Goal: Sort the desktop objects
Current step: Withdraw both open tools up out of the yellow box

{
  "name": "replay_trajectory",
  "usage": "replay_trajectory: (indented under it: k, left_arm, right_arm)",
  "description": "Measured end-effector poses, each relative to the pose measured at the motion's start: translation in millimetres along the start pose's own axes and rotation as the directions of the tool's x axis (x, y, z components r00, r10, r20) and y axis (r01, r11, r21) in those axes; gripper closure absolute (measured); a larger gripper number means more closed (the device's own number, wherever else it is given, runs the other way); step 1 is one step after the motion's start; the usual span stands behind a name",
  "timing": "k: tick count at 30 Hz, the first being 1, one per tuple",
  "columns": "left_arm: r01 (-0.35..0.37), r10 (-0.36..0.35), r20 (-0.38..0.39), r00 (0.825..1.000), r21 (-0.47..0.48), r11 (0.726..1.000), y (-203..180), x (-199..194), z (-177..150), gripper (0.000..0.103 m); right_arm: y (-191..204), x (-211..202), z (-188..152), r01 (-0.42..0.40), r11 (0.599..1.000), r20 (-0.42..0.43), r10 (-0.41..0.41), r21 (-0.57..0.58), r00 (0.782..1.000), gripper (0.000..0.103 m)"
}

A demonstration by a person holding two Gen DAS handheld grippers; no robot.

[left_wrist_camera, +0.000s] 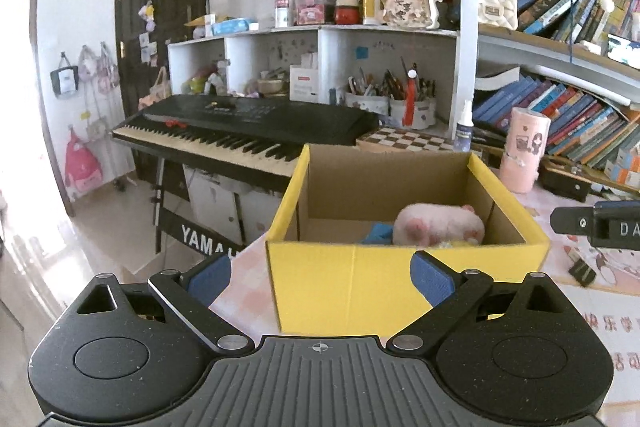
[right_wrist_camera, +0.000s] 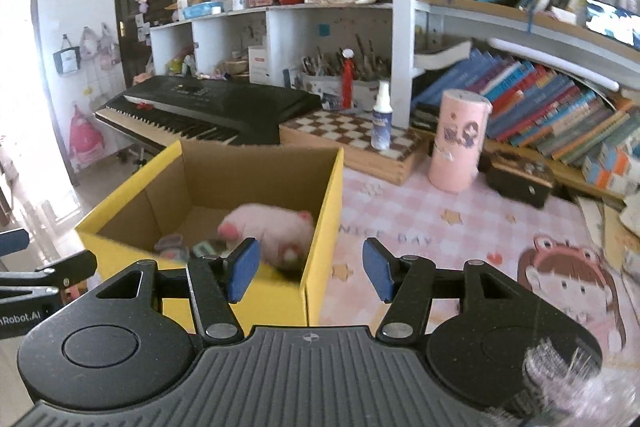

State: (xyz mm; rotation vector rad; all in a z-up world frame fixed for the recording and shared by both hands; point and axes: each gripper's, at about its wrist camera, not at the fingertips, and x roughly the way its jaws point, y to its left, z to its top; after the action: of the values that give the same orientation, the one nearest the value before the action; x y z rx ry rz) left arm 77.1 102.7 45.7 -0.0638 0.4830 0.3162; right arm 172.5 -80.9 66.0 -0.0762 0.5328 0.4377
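Observation:
A yellow cardboard box [left_wrist_camera: 352, 283] stands open on the pink desk mat; it also shows in the right wrist view [right_wrist_camera: 320, 227]. A pink plush pig [left_wrist_camera: 436, 225] lies inside it, blurred in the right wrist view [right_wrist_camera: 272, 227], beside a blue item [left_wrist_camera: 378, 231] and other small things [right_wrist_camera: 200, 249]. My left gripper [left_wrist_camera: 320, 277] is open and empty in front of the box's near wall. My right gripper [right_wrist_camera: 306, 269] is open and empty over the box's near right corner. Its side shows in the left wrist view [left_wrist_camera: 596, 225].
A pink cylinder [right_wrist_camera: 460, 143], a spray bottle [right_wrist_camera: 380, 119] and a chessboard box [right_wrist_camera: 360, 147] stand behind the mat. A black keyboard [left_wrist_camera: 240, 135] sits left of the desk. Bookshelves [right_wrist_camera: 540, 99] fill the right. A small dark object [left_wrist_camera: 582, 271] lies on the mat.

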Motion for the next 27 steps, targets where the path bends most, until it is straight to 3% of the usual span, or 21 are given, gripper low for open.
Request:
replay_trajectory:
  k: [14,27]
  left_arm:
    - [0.043,-0.042,-0.033,0.999,0.035,0.998,10,-44,-33,0.005]
    - [0.069,-0.064,-0.089,0.994,0.062,0.996,15,-69,-61,0.005]
  right_arm:
    - [29,-58,-64,0.045,0.998,-0.039,-0.044,0.035,0.998,0.048]
    - [54,-86,-108,0.059,0.998,-0.077,-0.057,0.02,0.995,0.048]
